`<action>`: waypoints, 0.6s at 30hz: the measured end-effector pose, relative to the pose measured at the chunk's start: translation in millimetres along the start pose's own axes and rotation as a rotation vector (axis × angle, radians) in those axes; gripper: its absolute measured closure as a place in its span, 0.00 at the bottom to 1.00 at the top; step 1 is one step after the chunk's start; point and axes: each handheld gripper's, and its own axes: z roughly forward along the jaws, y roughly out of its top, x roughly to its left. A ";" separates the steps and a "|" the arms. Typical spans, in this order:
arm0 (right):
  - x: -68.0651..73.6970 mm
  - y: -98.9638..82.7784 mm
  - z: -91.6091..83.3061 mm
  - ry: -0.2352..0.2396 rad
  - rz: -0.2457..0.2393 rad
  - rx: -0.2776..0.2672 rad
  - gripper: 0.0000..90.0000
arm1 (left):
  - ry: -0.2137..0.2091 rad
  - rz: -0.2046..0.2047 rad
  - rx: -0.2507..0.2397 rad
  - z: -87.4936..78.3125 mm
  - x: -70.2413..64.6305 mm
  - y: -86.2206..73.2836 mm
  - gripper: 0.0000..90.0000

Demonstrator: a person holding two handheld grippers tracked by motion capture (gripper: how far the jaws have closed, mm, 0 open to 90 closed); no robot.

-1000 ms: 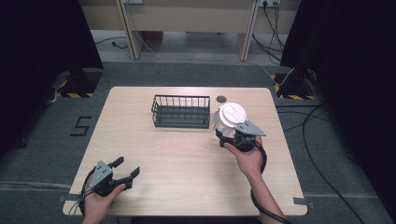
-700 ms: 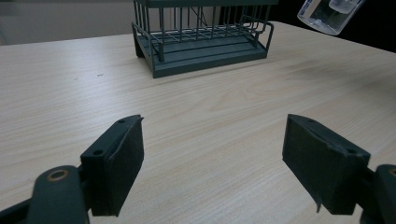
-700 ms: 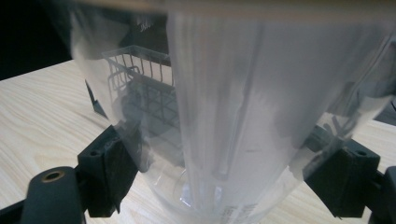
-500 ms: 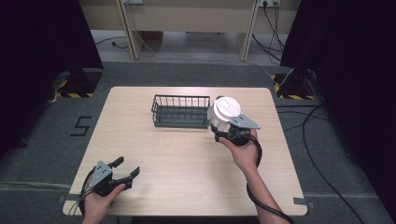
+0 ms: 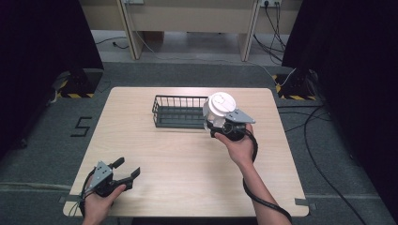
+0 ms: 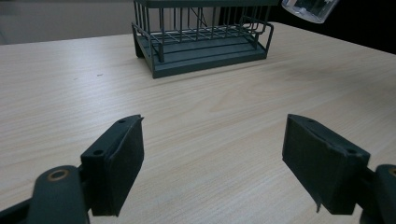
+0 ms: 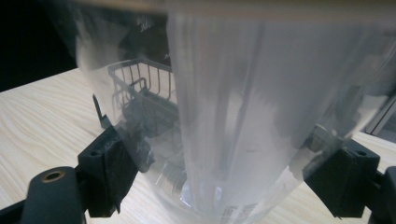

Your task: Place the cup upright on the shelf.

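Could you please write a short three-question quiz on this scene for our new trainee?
1. True or false: the left gripper is clamped on the wire basket.
2. What does the right gripper hold? A) a sponge B) a clear plastic cup with a white lid C) a spoon
3. Fill in: in the left gripper view, the basket stands on the wooden ____.

Key:
1. False; its fingers stand wide apart over bare wood, well short of the basket.
2. B; the fingers press the clear wall from both sides.
3. table.
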 end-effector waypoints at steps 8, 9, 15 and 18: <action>4.9 12.7 9.9 0.008 -0.010 -0.009 0.21 | -0.001 -0.004 -0.003 -0.1 0.2 0.1 0.22; 5.6 14.4 11.0 0.010 -0.009 -0.009 0.21 | -0.001 -0.003 -0.003 -0.3 0.3 0.2 0.22; 8.3 25.6 18.2 0.017 -0.019 -0.018 0.21 | -0.001 -0.005 -0.004 -0.5 0.7 0.3 0.22; 9.9 29.9 21.2 0.020 -0.018 -0.022 0.21 | -0.002 -0.009 -0.007 -0.7 1.0 0.2 0.23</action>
